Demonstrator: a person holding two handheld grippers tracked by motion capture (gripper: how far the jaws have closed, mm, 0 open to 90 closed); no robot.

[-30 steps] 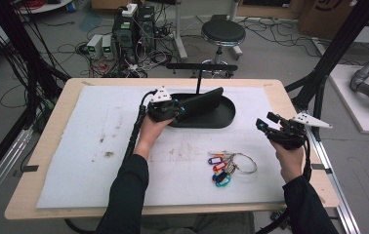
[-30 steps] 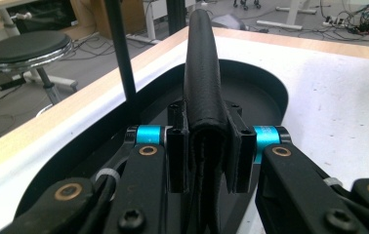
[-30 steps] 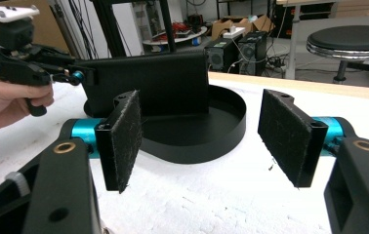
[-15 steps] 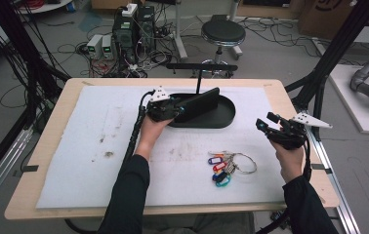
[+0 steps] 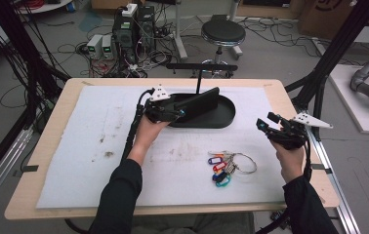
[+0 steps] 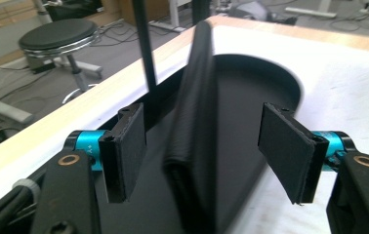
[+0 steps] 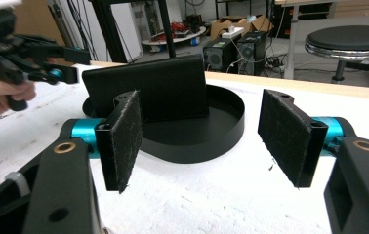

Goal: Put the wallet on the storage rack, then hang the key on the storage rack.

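No readable brand or writing was seen on any object; the coloured key tags (image 5: 217,168) in the lower centre of the high view were too small for any lettering to be made out.

The left claw (image 5: 185,113) was held at the upper centre of the high view, at the left end of a black oval tray (image 5: 226,117). In the left gripper view its jaws were spread wide, and a black wallet (image 6: 194,131) was seen standing on edge in the tray between them. Neither pad was seen to touch it, so nothing was gripped. The wallet (image 5: 199,101) was seen in the high view leaning along the tray's length, with a thin black upright post (image 5: 197,82) just behind it.

The right claw (image 5: 265,127) was held at the right of the high view, over the white mat (image 5: 75,146), well apart from the tray. In the right gripper view its jaws were opened wide and empty; the tray (image 7: 221,131) and wallet (image 7: 148,87) were seen beyond them, and the left claw (image 7: 70,66) at the upper left.

A key ring with keys (image 5: 238,163) was seen lying on the mat between the two forearms, joined to the tags. The mat was stained with brown marks (image 5: 107,146) at centre left. Beyond the tabletop (image 5: 270,84), a black round stool (image 5: 223,33), computer cases (image 5: 133,24) and tangled cables (image 5: 70,48) were seen on the floor across the top of the frame.
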